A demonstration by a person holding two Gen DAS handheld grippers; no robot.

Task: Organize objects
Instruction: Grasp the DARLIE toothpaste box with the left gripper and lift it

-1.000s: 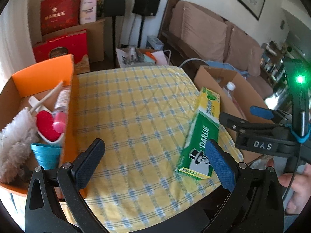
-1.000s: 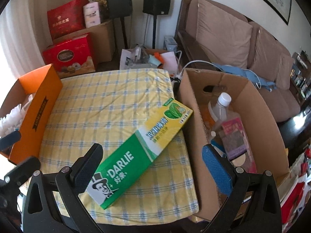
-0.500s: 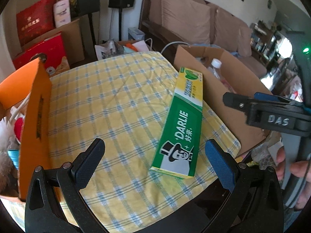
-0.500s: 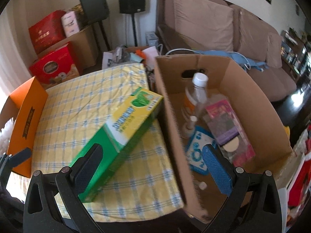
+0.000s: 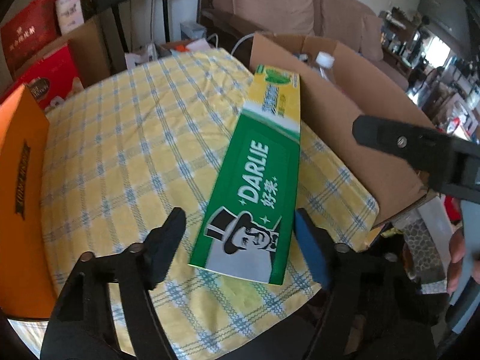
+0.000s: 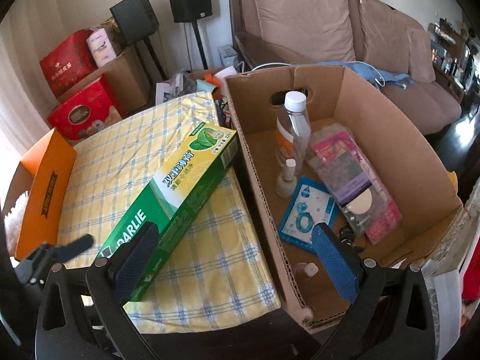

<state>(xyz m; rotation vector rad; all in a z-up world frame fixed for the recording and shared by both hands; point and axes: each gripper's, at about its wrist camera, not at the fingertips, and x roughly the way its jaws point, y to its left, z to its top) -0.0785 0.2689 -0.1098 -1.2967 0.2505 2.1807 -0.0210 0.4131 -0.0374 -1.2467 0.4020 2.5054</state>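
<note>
Left wrist view: left gripper is spread wide, straddling the near end of the Darlie toothpaste box. The right pad sits just beside the box's right edge; the left pad is well clear of it. Nothing is pinched yet. The box lies flat on the yellow checked tablecloth, its far end against the cardboard box wall.

Risk: closing from here, the right pad lands first and shoves the carton sideways, or the grip lands on the very end and the long box droops or pivots on lift.

Right wrist view: right gripper is also spread and holds nothing. Its left finger sits over the toothpaste box, its right finger over the cardboard box interior with the clear bottle and packets.

Risk: both tools crowd the same end, so a clash or a nudge could skew the carton toward the table edge.
</note>
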